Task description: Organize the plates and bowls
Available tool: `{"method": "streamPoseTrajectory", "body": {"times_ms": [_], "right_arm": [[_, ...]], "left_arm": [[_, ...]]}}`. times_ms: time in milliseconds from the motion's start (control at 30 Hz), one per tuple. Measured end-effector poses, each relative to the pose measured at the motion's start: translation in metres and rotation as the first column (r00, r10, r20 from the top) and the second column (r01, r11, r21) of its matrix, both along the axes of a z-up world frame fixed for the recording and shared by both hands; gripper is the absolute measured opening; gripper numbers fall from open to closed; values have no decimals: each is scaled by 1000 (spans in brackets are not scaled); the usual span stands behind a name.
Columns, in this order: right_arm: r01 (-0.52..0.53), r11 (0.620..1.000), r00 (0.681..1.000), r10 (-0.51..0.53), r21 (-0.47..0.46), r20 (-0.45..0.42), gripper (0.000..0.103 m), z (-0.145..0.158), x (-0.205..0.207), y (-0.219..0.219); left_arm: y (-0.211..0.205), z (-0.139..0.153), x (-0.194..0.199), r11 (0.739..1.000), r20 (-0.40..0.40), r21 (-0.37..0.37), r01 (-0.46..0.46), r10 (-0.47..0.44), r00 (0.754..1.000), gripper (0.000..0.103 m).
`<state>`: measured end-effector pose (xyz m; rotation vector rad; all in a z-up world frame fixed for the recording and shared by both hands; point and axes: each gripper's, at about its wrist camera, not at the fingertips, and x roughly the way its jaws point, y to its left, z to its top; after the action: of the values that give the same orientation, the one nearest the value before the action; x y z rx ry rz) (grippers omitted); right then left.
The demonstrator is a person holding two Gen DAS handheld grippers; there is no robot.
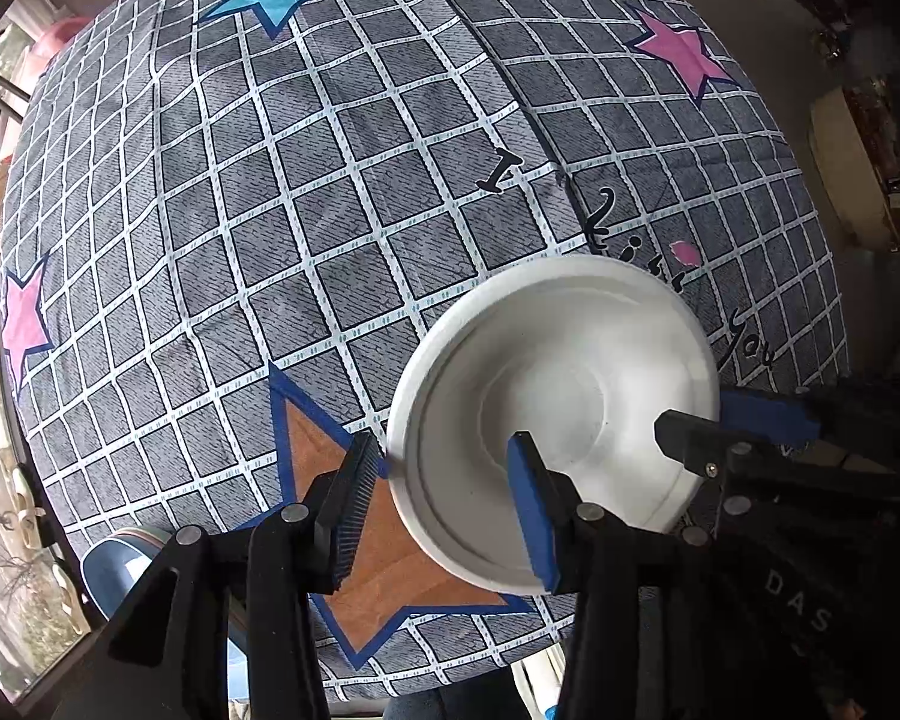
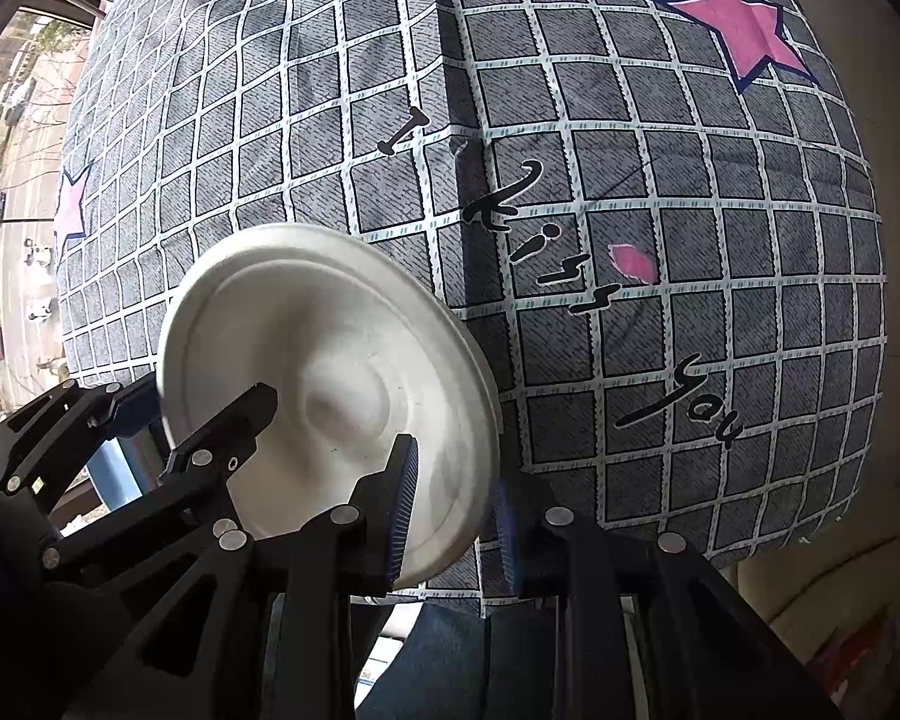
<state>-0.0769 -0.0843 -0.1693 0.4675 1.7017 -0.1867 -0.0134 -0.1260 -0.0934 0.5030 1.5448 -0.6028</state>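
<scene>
You can read "I kiss you" in black script on the checked cloth [image 2: 570, 138]. The dark fabric [image 1: 810, 630] at lower right in the left wrist view reads "DAS".

Both grippers point down, side by side.

The left gripper [image 1: 444, 516] stands with its jaws apart, one finger [image 1: 531, 516] inside the white bowl [image 1: 540, 372] and the other outside its rim, neither pressing. The right gripper [image 2: 450, 510] pinches the same bowl's rim [image 2: 450, 540] between nearly closed pads.
</scene>
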Motion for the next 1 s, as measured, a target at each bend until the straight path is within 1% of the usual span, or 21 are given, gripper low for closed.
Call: {"method": "streamPoseTrajectory", "body": {"times_ms": [67,133,167,200,267,333,367,400,433,467,567,667,733,767,800,833,867,933,1000], "right_arm": [[-3,1000,1000,3,-13,5,26,-1,-9,8],[9,1000,1000,-9,-12,9,38,4,-18,1],[14,1000,1000,-14,-26,11,54,5,-22,-2],[19,999,1000,-18,-37,18,66,8,-26,-8],[38,999,999,-37,-23,35,72,13,-35,-17],[59,998,998,-58,-14,36,72,16,-42,-25],[66,998,997,-66,-15,38,73,18,-44,-29],[73,997,996,-73,-20,42,82,21,-47,-34],[84,996,995,-82,-21,50,90,26,-49,-44],[98,995,993,-96,-20,66,103,29,-54,-47],[126,992,986,-124,-12,109,103,33,-52,-51],[112,993,984,-105,-44,142,103,47,-44,-46],[94,994,985,-84,-58,153,103,50,-41,-47],[86,995,987,-78,-49,140,103,54,-38,-47],[85,996,990,-81,-33,118,103,51,-35,-39],[94,996,992,-93,-10,88,103,39,-18,-36],[107,994,992,-108,14,63,103,31,-15,-35],[134,990,989,-135,32,59,103,28,-16,-36],[130,991,989,-131,10,64,103,27,-17,-35]], "left_arm": [[9,5,-1,1000,23,-8,-7,8,1000,73],[20,9,0,1000,28,-15,-24,25,999,77],[25,10,1,999,21,-16,-35,36,999,82],[30,11,2,999,13,-21,-46,46,999,84],[39,13,2,998,12,-21,-61,62,998,85],[47,17,1,997,22,-24,-69,69,997,90],[51,18,0,997,23,-33,-74,75,997,96],[56,19,-1,996,19,-41,-77,78,997,103],[58,23,-2,996,15,-44,-78,79,997,103],[56,25,-2,996,10,-46,-77,78,997,103],[52,28,-3,996,9,-50,-72,72,997,103],[52,32,-4,998,14,-45,-47,48,999,103],[50,33,-4,998,29,-44,-38,40,999,103],[48,33,-4,998,35,-46,-37,39,999,103],[48,35,-4,998,42,-47,-38,40,998,103],[48,36,-3,998,51,-44,-38,40,998,103],[49,36,-3,999,58,-40,-37,40,998,103],[50,37,-2,999,65,-37,-38,41,997,103],[52,38,-2,999,71,-34,-40,43,997,103]]}}
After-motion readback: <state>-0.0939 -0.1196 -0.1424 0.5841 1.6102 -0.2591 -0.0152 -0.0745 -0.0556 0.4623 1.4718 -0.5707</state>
